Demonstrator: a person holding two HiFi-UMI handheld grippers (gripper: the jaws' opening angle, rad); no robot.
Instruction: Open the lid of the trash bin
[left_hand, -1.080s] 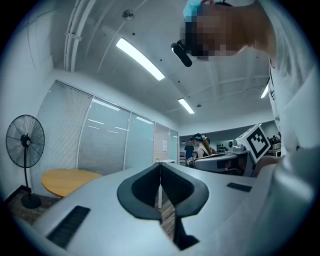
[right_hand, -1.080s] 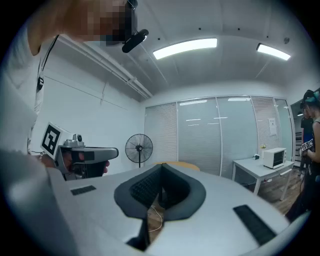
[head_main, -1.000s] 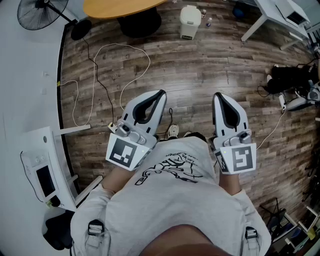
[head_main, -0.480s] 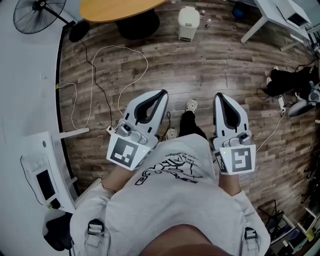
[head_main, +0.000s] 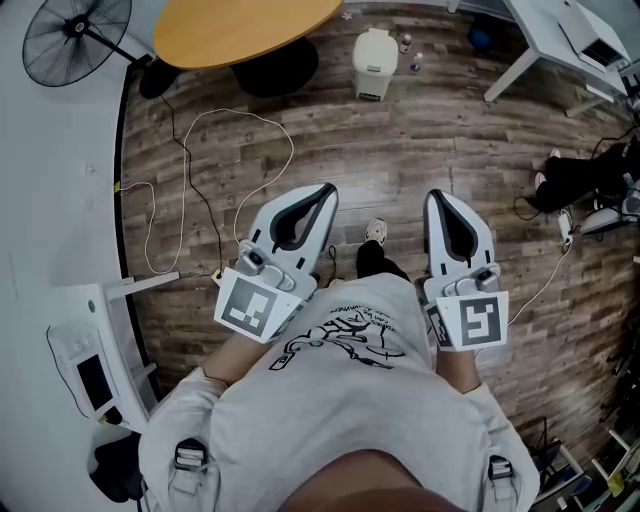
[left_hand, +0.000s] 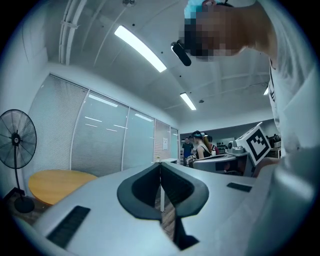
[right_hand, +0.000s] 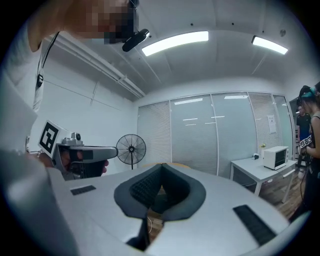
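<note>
Wood floor stretching wide; round table standing at far end; trash bin sitting on floor just beside table, lid lying shut, well apart from both claws; left claw and right claw hovering by person's waist, both clenched, grasping nothing.

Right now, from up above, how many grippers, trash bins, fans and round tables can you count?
Grippers: 2, the left gripper and the right gripper
Trash bin: 1
Fan: 1
Round wooden table: 1
Total: 5
</note>
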